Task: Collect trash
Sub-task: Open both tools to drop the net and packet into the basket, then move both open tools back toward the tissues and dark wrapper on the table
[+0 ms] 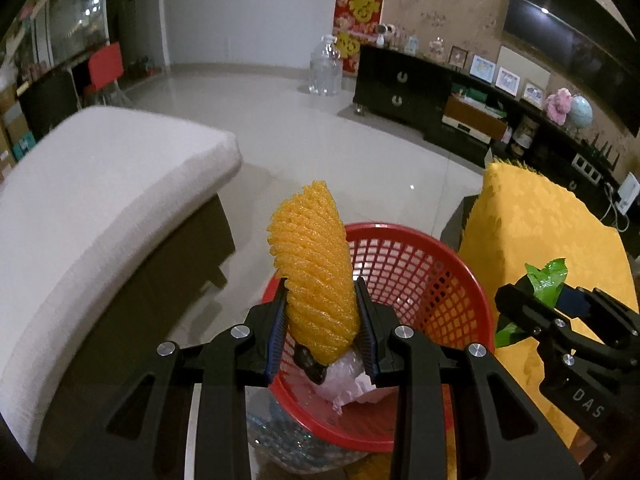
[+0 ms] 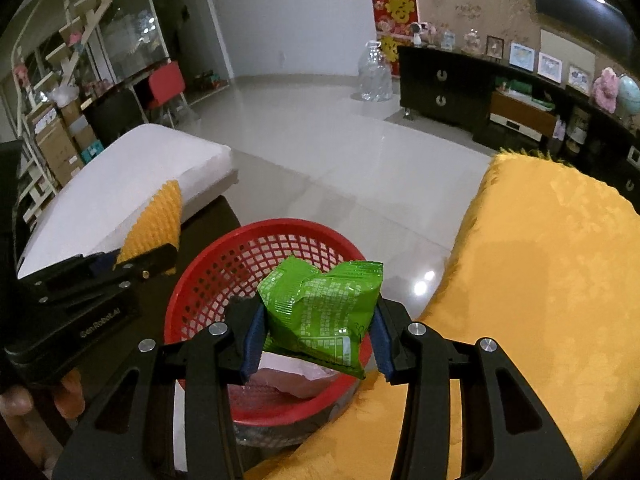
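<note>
1. Left wrist view: we find the left gripper (image 1: 322,320) pinching an orange foam fruit net (image 1: 314,272) between its blue-padded fingers (image 1: 279,336). The net stands upright and leans slightly toward 11 o'clock.
2. Directly beyond and below the net sits a red mesh basket (image 1: 424,280) at centre frame. It holds a crumpled pale pink wrapper (image 1: 352,380) and a small dark item that we cannot identify.
3. At 3 o'clock we note the right gripper (image 1: 552,300), clamped on a green snack packet (image 1: 546,280), in front of a yellow cloth (image 1: 540,220).
4. At 9 o'clock lies a white cushioned bench (image 1: 100,200); at 12 o'clock a clear water jug (image 1: 326,66) stands on the tiled floor beside a black cabinet (image 1: 400,84).
5. Right wrist view: the right gripper (image 2: 318,338) grips the crumpled green snack packet (image 2: 320,312) between its fingers (image 2: 252,340). The packet hangs over the near rim of the red mesh basket (image 2: 224,272).
6. The pale pink wrapper (image 2: 288,384) shows inside the basket, below the packet.
7. At 9 o'clock the left gripper (image 2: 148,260) holds the orange foam fruit net (image 2: 156,220) just beside the basket's left rim.
8. The yellow cloth (image 2: 540,280) fills 3 to 5 o'clock, touching the basket's right side. The white cushioned bench (image 2: 132,184) lies at 10 o'clock.
</note>
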Tool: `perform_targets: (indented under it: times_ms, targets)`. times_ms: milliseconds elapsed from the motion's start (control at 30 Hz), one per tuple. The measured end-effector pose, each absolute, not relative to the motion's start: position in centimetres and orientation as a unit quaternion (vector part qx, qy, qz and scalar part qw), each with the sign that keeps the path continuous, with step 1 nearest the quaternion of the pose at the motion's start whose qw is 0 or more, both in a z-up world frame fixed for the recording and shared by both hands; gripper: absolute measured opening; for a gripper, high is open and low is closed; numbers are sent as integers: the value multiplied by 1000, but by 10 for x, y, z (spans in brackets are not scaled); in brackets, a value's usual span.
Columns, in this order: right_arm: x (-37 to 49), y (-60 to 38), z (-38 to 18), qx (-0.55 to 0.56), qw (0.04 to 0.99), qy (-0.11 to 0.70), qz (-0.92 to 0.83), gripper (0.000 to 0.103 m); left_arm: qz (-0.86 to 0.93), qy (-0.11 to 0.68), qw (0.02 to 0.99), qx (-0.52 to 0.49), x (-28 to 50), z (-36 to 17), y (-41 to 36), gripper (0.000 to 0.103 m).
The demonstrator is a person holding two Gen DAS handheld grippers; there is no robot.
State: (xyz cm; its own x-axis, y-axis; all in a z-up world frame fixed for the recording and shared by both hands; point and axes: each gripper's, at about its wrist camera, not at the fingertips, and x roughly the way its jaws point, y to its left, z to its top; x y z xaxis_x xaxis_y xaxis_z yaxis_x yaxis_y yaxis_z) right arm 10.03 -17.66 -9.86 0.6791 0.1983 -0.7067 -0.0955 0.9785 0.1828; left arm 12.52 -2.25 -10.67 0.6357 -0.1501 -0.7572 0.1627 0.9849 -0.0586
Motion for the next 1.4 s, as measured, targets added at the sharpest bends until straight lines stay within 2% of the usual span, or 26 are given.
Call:
perform_targets:
  times_ms: [167,367,733,1400]
  targets:
    - [104,-169,-107,62,907,406,94,44,-96,431,897,2,126,-113,-23,35]
    - [105,-165,-113,64,903,413,102,58,-99,429,898,-4,126,-111,-23,56]
    - [100,-179,-109,79,905,408,89,61,-116,405,907,-14,121,-95,-27,73]
    - [63,-239,-65,80,936,343,0,74,-99,314,944,8,95,-56,-39,88]
